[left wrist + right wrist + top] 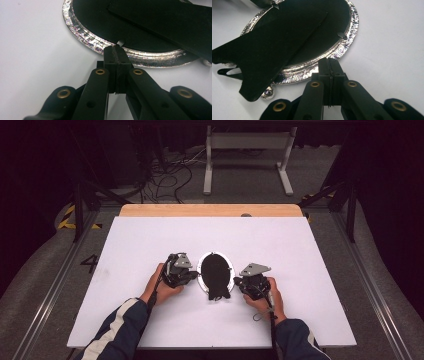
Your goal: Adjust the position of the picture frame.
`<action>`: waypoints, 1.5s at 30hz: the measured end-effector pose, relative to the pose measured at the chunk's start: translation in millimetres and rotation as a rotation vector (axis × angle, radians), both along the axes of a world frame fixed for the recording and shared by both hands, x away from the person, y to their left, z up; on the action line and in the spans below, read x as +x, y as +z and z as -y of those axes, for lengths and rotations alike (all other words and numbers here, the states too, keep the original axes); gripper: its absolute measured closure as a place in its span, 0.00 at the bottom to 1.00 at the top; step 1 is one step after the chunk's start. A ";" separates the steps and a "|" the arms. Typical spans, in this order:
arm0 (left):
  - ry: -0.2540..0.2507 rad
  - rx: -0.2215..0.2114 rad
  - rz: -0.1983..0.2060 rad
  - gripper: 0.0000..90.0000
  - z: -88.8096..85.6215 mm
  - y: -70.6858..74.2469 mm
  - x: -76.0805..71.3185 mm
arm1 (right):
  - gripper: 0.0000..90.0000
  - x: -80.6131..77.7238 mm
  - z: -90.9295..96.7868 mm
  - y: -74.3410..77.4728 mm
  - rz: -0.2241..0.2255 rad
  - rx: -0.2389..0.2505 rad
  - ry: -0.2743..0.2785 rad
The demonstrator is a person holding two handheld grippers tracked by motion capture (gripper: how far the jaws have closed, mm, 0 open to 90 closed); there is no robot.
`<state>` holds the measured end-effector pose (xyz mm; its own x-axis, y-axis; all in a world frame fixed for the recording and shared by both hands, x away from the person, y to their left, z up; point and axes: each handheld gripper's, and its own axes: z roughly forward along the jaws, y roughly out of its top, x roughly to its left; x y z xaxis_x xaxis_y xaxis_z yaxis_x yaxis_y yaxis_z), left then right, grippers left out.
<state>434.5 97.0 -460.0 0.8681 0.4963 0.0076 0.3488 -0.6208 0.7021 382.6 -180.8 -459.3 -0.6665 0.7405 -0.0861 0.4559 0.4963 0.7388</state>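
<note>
Frame: oval silver-rimmed frame flat on the white desk, between both tongs.
Black backing: black stand panel lies across the frame's dark back.
Left tongs: jaws fully closed, empty, tips at the silver rim.
Right tongs: jaws fully closed, empty, tips just beside the rim.

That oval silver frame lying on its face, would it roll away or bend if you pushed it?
The frame lies flat on the table, so it would probably slide, not roll. Its shiny rim looks like hard metal, likely stiff and slippery. The black stand on its back might flap.
</note>
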 end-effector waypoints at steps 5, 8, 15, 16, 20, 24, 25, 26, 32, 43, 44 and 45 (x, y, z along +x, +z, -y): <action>-0.011 0.015 0.012 1.00 5.1 0.9 3.6 | 1.00 -10.1 0.0 0.7 0.001 -0.011 0.008; -0.006 0.008 0.006 1.00 7.9 0.7 4.9 | 1.00 -14.9 0.2 1.2 -0.006 -0.009 0.018; -0.007 0.003 0.002 1.00 10.6 0.4 7.1 | 1.00 -25.7 -2.9 1.9 -0.033 -0.002 0.047; -0.007 -0.002 0.004 1.00 11.0 0.0 7.6 | 1.00 -26.8 -3.5 2.0 -0.035 -0.002 0.054; -0.008 -0.006 0.008 1.00 11.6 -0.5 8.0 | 1.00 -30.0 -6.2 2.3 -0.037 -0.008 0.064; 0.017 -0.017 0.001 0.88 7.8 1.3 6.4 | 0.99 -29.8 -5.5 2.2 -0.046 0.000 0.073; 0.020 -0.033 -0.006 0.89 5.4 2.7 3.6 | 0.99 -29.9 -5.6 2.5 -0.046 -0.003 0.075; 0.017 -0.024 0.015 0.92 3.3 5.3 -0.9 | 0.99 -29.9 -5.8 2.6 -0.046 -0.006 0.076; -0.107 0.008 0.022 0.98 4.5 9.8 -25.3 | 0.99 -30.4 -5.0 3.2 -0.055 -0.005 0.089; -0.170 0.022 0.000 0.97 20.2 1.5 -33.5 | 1.00 -36.0 -5.6 4.5 -0.075 -0.009 0.099; -0.176 0.027 0.009 0.97 20.9 1.5 -33.5 | 1.00 -36.0 -5.3 4.4 -0.075 -0.006 0.099; -0.175 0.023 0.011 0.97 21.2 1.2 -33.4 | 1.00 -36.1 -5.1 4.3 -0.079 0.000 0.097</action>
